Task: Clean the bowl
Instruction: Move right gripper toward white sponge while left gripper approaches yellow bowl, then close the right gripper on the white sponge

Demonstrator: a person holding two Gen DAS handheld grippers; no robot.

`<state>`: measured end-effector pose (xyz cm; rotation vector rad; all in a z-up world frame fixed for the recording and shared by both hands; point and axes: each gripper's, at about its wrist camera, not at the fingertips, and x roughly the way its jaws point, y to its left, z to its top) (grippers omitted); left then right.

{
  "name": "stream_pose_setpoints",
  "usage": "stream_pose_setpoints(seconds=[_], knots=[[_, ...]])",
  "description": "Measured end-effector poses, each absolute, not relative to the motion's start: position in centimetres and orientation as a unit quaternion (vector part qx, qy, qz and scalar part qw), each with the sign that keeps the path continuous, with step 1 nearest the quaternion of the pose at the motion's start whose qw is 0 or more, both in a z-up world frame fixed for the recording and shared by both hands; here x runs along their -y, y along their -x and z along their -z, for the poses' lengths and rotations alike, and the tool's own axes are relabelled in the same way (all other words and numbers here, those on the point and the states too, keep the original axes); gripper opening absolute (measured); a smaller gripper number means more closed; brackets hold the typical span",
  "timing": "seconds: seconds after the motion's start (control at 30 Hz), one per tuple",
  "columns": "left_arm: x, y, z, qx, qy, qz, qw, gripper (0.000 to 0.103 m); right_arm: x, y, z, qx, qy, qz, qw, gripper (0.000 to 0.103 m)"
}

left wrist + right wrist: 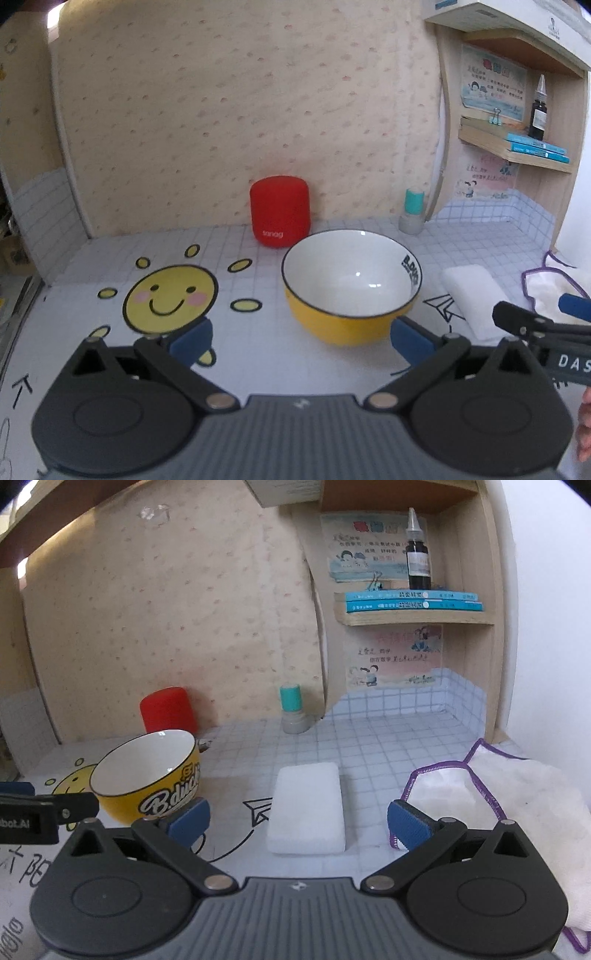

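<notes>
**Both tools held wide apart near the bowl**

The yellow ceramic bowl with a white inside and black rim (pixel 351 288) is seen upright on the grid-patterned surface (pixel 258 354), and is taken as the landmark. The left tool (pixel 301 341) is held just before it, its blue-padded fingers (pixel 192 341) spread wide and gripping nothing. To the bowl's right a white rectangular sponge (pixel 306 808) lies flat, and the right tool (pixel 298 821) is held over it, equally spread and empty. Further right of the bowl a white cloth with purple edging (pixel 517 805) is spread. Behind the bowl a red cylindrical speaker (pixel 279 210) stands against the wall.
</notes>
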<state>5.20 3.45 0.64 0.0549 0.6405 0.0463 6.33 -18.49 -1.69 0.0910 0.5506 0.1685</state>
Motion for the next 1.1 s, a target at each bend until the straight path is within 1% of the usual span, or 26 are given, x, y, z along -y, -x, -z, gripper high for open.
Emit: stream_pose_setpoints(seconds=[0.17, 0.47, 0.7, 0.93, 1.1], knots=[[-3.7, -6.5, -1.0, -0.312, -0.031, -0.023, 0.949, 0.103, 18.4, -6.6, 1.8, -0.263, -0.034, -0.079, 0.961, 0.103], [-5.7, -8.7, -0.4, -0.327, -0.014, -0.014, 0.945, 0.103, 18.6, -8.0, 2.5, -0.278, -0.042, -0.072, 0.957, 0.103], [-6.9, -10.4, 0.4, -0.342, 0.009, 0.002, 0.940, 0.103, 18.4, -9.0, 2.9, -0.289, -0.040, -0.070, 0.954, 0.101], [-7.0, -11.6, 1.1, -0.355, 0.009, 0.009, 0.935, 0.103, 18.1, -9.8, 3.3, -0.300, -0.034, -0.077, 0.950, 0.096], [-7.1, -12.1, 1.6, -0.360, 0.013, 0.011, 0.933, 0.103, 17.9, -10.2, 3.5, -0.305, -0.032, -0.085, 0.948, 0.095]])
